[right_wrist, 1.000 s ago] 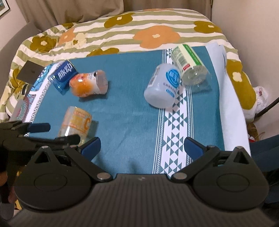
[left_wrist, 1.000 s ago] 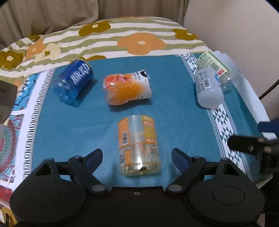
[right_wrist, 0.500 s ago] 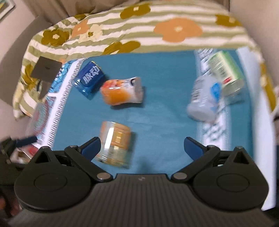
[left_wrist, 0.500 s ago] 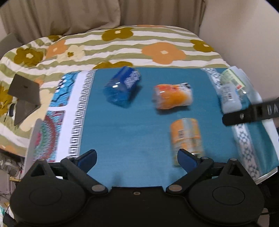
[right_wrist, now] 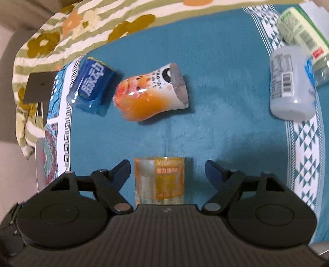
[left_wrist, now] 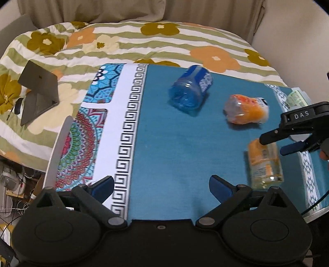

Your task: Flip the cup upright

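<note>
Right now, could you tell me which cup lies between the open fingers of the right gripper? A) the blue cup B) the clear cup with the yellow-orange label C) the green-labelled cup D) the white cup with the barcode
B: in the right wrist view the clear cup with the yellow-orange label lies on its side between the spread fingers of the right gripper, untouched.

1. Teal cloth (left_wrist: pixel 168 156) with white patterned borders covers the work surface.
2. Behind the cloth: floral striped quilt (left_wrist: pixel 127 43), olive and orange flowers.
3. Left of the cloth, on the quilt: grey folded device (left_wrist: pixel 38 90).
4. Beyond the quilt: beige curtain (left_wrist: pixel 156 10); pale wall (left_wrist: pixel 296 37) on the right.
5. Below-left of the cloth: floor clutter with cables (left_wrist: pixel 12 197).
</note>
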A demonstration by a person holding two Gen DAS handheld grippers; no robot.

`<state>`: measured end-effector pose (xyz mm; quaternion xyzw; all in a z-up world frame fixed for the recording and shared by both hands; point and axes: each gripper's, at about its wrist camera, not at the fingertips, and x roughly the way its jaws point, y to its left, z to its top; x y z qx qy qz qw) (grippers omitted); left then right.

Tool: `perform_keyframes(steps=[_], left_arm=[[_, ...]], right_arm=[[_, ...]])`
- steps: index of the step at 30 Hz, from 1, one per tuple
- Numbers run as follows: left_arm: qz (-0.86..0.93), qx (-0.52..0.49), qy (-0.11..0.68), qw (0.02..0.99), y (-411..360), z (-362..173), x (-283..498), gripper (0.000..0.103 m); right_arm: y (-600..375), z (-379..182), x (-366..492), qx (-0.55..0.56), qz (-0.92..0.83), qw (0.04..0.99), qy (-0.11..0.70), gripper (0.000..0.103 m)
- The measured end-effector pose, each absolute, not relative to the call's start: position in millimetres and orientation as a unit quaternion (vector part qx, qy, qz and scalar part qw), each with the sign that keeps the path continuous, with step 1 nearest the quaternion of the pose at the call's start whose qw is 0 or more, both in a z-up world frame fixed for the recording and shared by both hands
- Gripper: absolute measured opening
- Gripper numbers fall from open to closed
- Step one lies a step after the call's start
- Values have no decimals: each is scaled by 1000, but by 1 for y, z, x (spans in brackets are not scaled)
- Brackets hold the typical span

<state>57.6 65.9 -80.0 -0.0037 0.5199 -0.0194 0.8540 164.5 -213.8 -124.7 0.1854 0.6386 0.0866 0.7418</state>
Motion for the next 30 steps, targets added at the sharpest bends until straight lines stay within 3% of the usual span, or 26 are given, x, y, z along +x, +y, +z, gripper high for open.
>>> perform_keyframes(steps=[7,9,22,26,30], left_arm=[[-10,-20,517,856,87,-81,66,101],[-11,-21,517,855,88,-81,66,101],[-19,-24,518,855,86,-75,59,101],[-18,-24,509,860,88,-67,58,101],[-17,-28,505,863,89,-65,58,101]], right_arm=[[-210,-135,168,211,85,723,653,83],[-208,-135,168,211,87,721,654,74],[-209,-122,159,209,93,739,633,69],[-213,-98,144,215,96,770,593,69],[-210,-73,112,188,81,852,481,69]])
